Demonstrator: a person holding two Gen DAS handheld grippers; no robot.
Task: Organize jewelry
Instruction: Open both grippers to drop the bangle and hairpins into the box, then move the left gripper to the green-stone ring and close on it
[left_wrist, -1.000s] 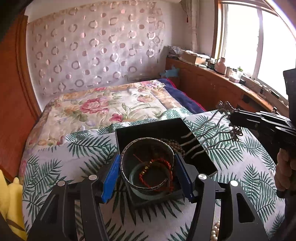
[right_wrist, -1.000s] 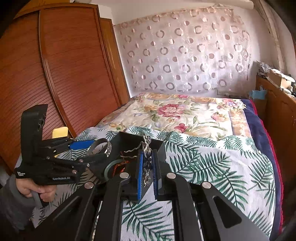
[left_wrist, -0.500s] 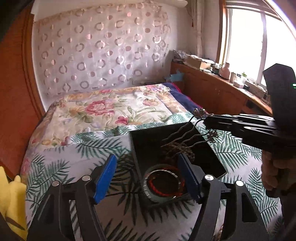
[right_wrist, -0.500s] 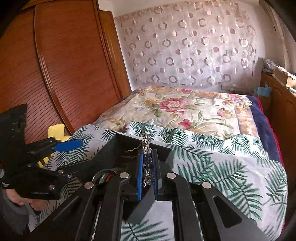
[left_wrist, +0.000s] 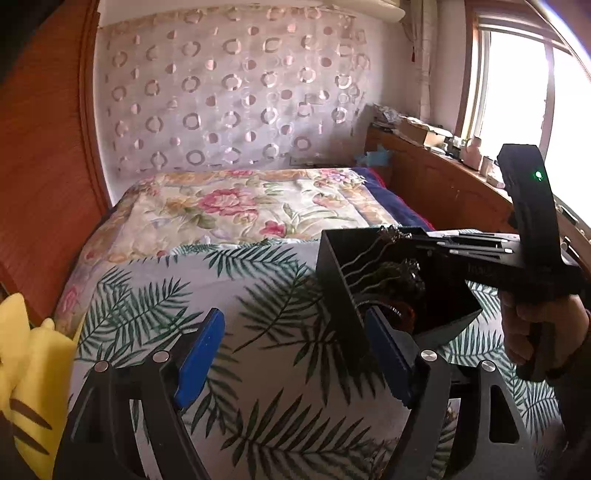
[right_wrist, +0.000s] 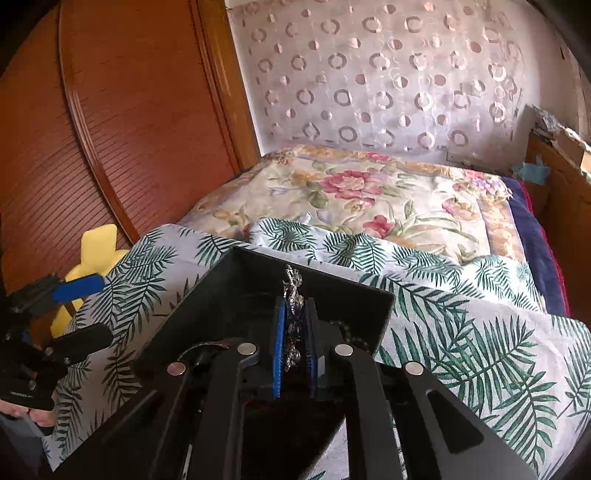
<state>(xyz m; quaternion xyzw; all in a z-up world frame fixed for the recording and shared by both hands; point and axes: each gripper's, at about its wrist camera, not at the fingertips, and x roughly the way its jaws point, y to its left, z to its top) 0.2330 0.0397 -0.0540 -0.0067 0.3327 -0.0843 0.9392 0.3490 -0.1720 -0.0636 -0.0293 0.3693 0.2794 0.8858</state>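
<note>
A black open box (left_wrist: 340, 280) sits on the palm-leaf cloth (left_wrist: 258, 295). Inside it lie a dark bead strand (left_wrist: 395, 277) and a bangle (left_wrist: 391, 312), mostly hidden by the box wall. My right gripper (left_wrist: 410, 238) reaches over the box from the right. It pinches silver hairpins (left_wrist: 362, 258) by their ornate heads, and the wavy prongs hang into the box. In the right wrist view the silver heads (right_wrist: 293, 295) sit between the blue pads of the right gripper (right_wrist: 294, 314), whose jaws are starting to open. My left gripper (left_wrist: 295, 350) is opening, with nothing held, just left of the box.
A floral quilt (left_wrist: 236, 206) covers the far bed. A wooden wardrobe (right_wrist: 110, 129) stands on the left, with a yellow plush toy (left_wrist: 26, 354) at the bed edge. A cluttered wooden ledge (left_wrist: 443, 173) runs under the window on the right. The left gripper (right_wrist: 79, 314) shows at the left edge.
The left gripper let the silver bangle go into the box, widened, and drew left away from it. The right gripper carried the hairpins leftward and down into the box.
</note>
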